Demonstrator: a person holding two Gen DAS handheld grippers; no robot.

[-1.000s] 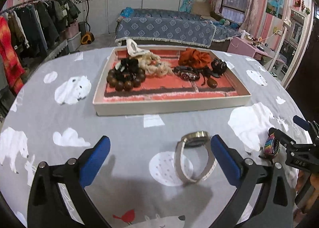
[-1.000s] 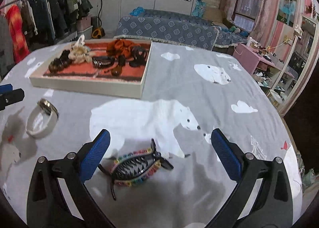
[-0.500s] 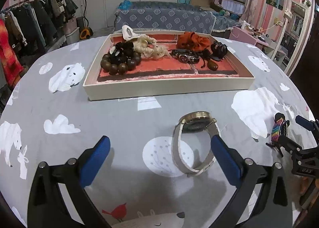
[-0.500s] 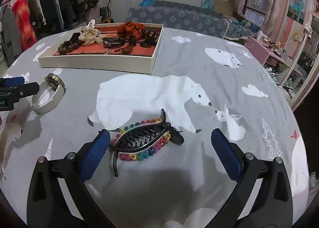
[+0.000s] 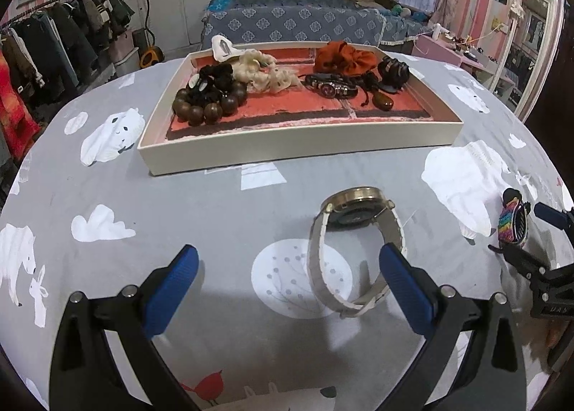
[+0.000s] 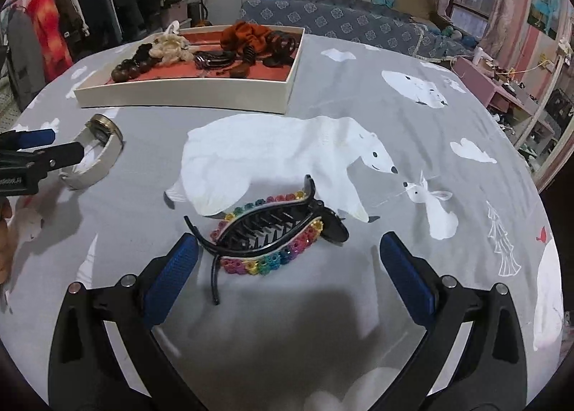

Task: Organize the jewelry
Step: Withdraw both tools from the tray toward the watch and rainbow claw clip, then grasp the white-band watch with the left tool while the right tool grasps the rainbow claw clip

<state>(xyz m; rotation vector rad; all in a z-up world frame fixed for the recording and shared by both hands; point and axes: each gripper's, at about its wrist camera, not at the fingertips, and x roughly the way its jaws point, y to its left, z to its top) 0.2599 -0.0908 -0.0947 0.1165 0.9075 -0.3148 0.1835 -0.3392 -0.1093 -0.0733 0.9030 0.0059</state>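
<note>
A gold watch with a cream strap (image 5: pixel 353 238) lies on the grey bear-print cloth. My left gripper (image 5: pixel 285 280) is open just short of it, its right finger beside the strap. A black hair claw with rainbow beads (image 6: pixel 269 235) lies in front of my open right gripper (image 6: pixel 287 267), between and just beyond the fingertips. The cream tray (image 5: pixel 297 150) holds wooden beads (image 5: pixel 204 106), an orange scrunchie (image 5: pixel 344 55), a dark watch and other pieces. The watch (image 6: pixel 97 149) and tray (image 6: pixel 186 97) also show in the right wrist view.
The right gripper (image 5: pixel 549 231) and the hair claw (image 5: pixel 511 222) show at the right edge of the left wrist view. The left gripper (image 6: pixel 32 156) shows at the left of the right wrist view. A clothes rack, a bed and a pink desk stand beyond the table.
Both grippers have moved forward and lower. The watch now sits closer to my left fingers, and the hair claw closer to my right fingers. Both stay open.
</note>
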